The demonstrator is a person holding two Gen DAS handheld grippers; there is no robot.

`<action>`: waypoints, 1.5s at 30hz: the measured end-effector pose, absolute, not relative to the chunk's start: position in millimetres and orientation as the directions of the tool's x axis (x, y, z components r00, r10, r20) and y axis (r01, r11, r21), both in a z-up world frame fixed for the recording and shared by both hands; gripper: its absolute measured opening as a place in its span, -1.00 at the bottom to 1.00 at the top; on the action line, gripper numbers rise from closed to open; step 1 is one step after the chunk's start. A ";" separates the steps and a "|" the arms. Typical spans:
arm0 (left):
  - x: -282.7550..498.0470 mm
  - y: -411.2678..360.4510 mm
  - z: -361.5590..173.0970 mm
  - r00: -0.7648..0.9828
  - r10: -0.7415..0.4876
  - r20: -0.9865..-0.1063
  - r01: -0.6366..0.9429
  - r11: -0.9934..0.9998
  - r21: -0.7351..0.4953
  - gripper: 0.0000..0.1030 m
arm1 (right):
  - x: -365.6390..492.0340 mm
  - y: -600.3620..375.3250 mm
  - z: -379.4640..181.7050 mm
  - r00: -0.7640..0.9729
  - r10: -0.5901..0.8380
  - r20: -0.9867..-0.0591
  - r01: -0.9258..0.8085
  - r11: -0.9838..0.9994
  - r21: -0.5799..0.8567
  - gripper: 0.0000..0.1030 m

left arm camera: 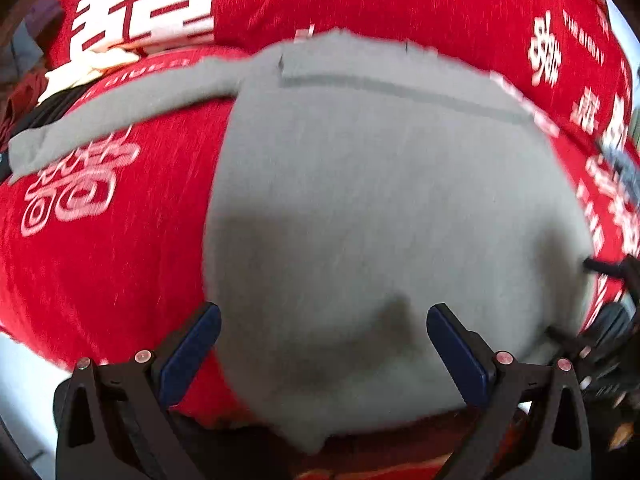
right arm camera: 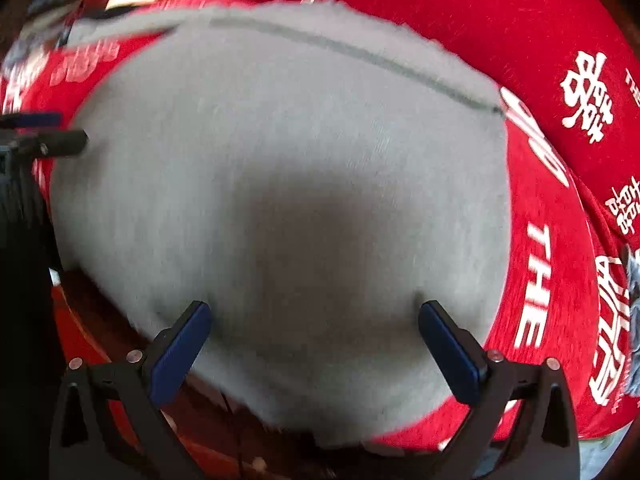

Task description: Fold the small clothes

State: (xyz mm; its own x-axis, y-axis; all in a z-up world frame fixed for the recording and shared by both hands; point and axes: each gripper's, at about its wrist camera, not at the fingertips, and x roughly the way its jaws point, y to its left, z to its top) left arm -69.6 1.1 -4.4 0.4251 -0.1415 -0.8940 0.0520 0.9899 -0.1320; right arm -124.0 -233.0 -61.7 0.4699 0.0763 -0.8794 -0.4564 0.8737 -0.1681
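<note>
A grey garment [left arm camera: 360, 200] lies flat on a red cloth with white characters [left arm camera: 100, 272]. One sleeve stretches to the left in the left wrist view. My left gripper [left arm camera: 324, 316] is open and empty, just above the garment's near left part. My right gripper [right arm camera: 316, 314] is open and empty above the garment [right arm camera: 280, 160] near its front hem. The left gripper's fingertips [right arm camera: 60, 142] show at the left edge of the right wrist view. The right gripper [left arm camera: 600, 276] shows at the right edge of the left wrist view. Both views are motion-blurred.
The red cloth [right arm camera: 540, 60] covers the whole work surface. A pile of white and dark clothes [left arm camera: 80, 76] lies at the far left. A dark wooden edge [right arm camera: 132, 340] runs under the cloth's front. A small grey item [right arm camera: 634, 280] sits at the right.
</note>
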 end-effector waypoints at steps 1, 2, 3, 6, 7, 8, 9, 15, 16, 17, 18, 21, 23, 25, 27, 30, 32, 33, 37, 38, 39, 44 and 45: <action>-61.5 -5.2 -1.5 0.438 -0.155 -0.886 0.057 0.988 -0.144 1.00 | -113.1 -230.6 -56.4 0.486 0.078 -0.870 -0.437 0.884 -0.164 1.00; -52.9 -12.3 -1.1 0.447 -0.166 -0.879 0.068 0.986 -0.152 1.00 | -98.7 -227.3 -52.0 0.504 0.079 -0.860 -0.414 0.896 -0.160 1.00; -42.6 -19.6 -4.6 0.442 -0.163 -0.882 0.074 0.987 -0.146 1.00 | -95.2 -222.8 -57.9 0.511 0.083 -0.855 -0.397 0.905 -0.150 1.00; -18.3 -30.8 -24.3 0.395 -0.082 -0.915 0.052 0.996 -0.067 1.00 | -51.3 -222.5 -67.0 0.467 0.139 -0.873 -0.345 0.938 -0.035 1.00; -20.0 -31.8 -16.3 0.426 -0.072 -0.902 0.055 0.997 -0.054 1.00 | -43.8 -222.3 -62.0 0.481 0.147 -0.864 -0.328 0.945 -0.022 1.00; -17.9 -32.9 -11.6 0.415 -0.077 -0.906 0.068 0.996 -0.054 1.00 | -34.4 -219.9 -58.3 0.456 0.128 -0.881 -0.320 0.947 -0.028 1.00; -16.6 -30.7 -6.8 0.406 -0.096 -0.909 0.079 0.994 -0.070 1.00 | -26.8 -219.5 -52.2 0.448 0.125 -0.886 -0.314 0.949 -0.025 1.00; 59.4 -3.6 31.3 0.483 -0.143 -0.864 0.003 0.987 -0.162 1.00 | 47.6 -225.4 1.8 0.571 0.152 -0.807 -0.205 0.978 0.038 1.00; 84.0 -1.7 32.7 0.478 -0.146 -0.866 -0.023 0.984 -0.178 1.00 | 66.5 -225.8 5.3 0.575 0.148 -0.804 -0.177 0.983 0.054 1.00; 102.5 0.4 33.2 0.470 -0.139 -0.872 -0.048 0.982 -0.183 1.00 | 83.1 -227.1 7.3 0.573 0.131 -0.809 -0.146 0.988 0.057 1.00; 129.3 2.7 32.7 0.458 -0.147 -0.877 -0.075 0.976 -0.203 1.00 | 104.6 -225.8 9.0 0.571 0.120 -0.812 -0.120 0.991 0.062 1.00; 197.5 9.1 12.1 0.384 -0.223 -0.896 -0.137 0.946 -0.294 1.00 | 146.2 -222.8 13.1 0.588 0.100 -0.803 -0.080 0.995 0.065 1.00; 222.6 9.0 -4.2 0.342 -0.230 -0.911 -0.167 0.939 -0.300 1.00 | 179.1 -218.3 0.4 0.547 0.105 -0.831 -0.056 0.994 0.089 1.00; 243.7 4.4 -33.2 0.274 -0.207 -0.939 -0.176 0.949 -0.261 1.00 | 207.1 -218.8 -18.8 0.500 0.136 -0.855 -0.047 0.990 0.130 1.00; 253.0 0.8 -41.9 0.309 -0.118 -0.944 -0.151 0.974 -0.171 1.00 | 225.6 -215.0 -36.3 0.458 0.136 -0.878 -0.051 0.991 0.126 1.00; 264.6 -0.2 -47.5 0.315 -0.058 -0.947 -0.115 0.988 -0.099 1.00 | 246.7 -212.9 -59.7 0.459 0.035 -0.888 -0.070 0.998 0.003 1.00; 267.7 10.0 -47.9 0.298 -0.069 -0.952 -0.141 0.983 -0.115 1.00 | 250.1 -210.1 -59.4 0.481 0.026 -0.876 -0.067 0.998 -0.008 1.00; 265.6 19.9 -46.4 0.284 -0.088 -0.955 -0.171 0.975 -0.140 1.00 | 250.3 -209.1 -57.5 0.475 0.016 -0.880 -0.052 0.999 -0.010 1.00; 204.1 80.1 -4.4 0.432 -0.081 -0.898 -0.313 0.921 -0.233 1.00 | 210.2 -200.7 -28.5 0.587 0.117 -0.801 -0.086 0.993 0.082 1.00; 182.6 98.7 4.1 0.455 -0.044 -0.889 -0.355 0.907 -0.227 1.00 | 196.0 -195.8 -23.4 0.603 0.141 -0.785 -0.111 0.990 0.093 1.00; 160.9 119.2 10.6 0.469 0.010 -0.883 -0.409 0.889 -0.206 1.00 | 180.8 -190.0 -20.1 0.614 0.161 -0.772 -0.134 0.986 0.099 1.00; 76.1 235.5 15.3 0.393 0.296 -0.870 -0.707 0.702 -0.081 1.00 | 110.1 -158.3 -17.6 0.629 0.244 -0.738 -0.238 0.964 0.116 1.00; 56.5 266.4 11.8 0.354 0.342 -0.870 -0.770 0.635 -0.064 1.00 | 97.7 -151.2 -17.4 0.632 0.251 -0.734 -0.257 0.961 0.107 1.00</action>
State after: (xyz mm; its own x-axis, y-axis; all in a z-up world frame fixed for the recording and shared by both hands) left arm 56.5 266.4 11.8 0.3543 0.3420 -0.8704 -0.7702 0.6345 -0.0642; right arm 97.7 -151.2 -17.4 0.6316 0.2508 -0.7336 -0.2566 0.9605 0.1074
